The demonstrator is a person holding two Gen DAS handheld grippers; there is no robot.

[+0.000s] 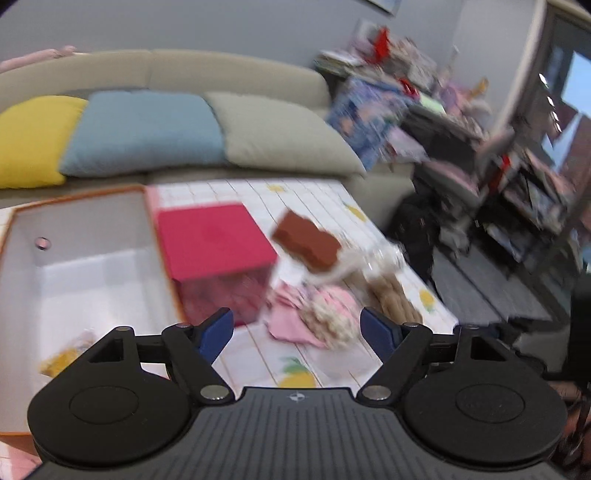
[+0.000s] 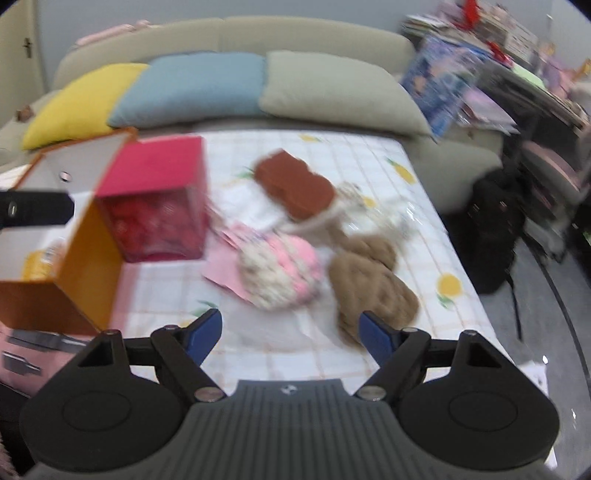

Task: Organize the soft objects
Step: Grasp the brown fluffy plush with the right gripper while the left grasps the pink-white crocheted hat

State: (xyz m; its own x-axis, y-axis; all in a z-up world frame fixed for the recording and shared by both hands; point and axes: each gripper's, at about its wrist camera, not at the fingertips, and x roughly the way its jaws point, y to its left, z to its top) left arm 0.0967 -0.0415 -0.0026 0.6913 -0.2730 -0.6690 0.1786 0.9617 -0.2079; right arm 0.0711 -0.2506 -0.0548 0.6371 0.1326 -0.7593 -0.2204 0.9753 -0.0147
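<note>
Left hand-held gripper (image 1: 297,330) spread wide, right hand-held gripper (image 2: 291,334) likewise — both empty.

Beige sofa (image 2: 229,33) along grey wall. Three cushions in row on seat: yellow cushion (image 2: 85,99), blue cushion (image 2: 195,86) touching it, beige cushion (image 2: 332,92) at right end. Lemon-print tablecloth (image 2: 369,354) covers table in front of sofa. Cluttered shelf (image 1: 517,177) to right, blurred; blue patterned box (image 2: 439,85) leaning at its near side. Black backpack (image 2: 491,229) on floor beside table.
</note>
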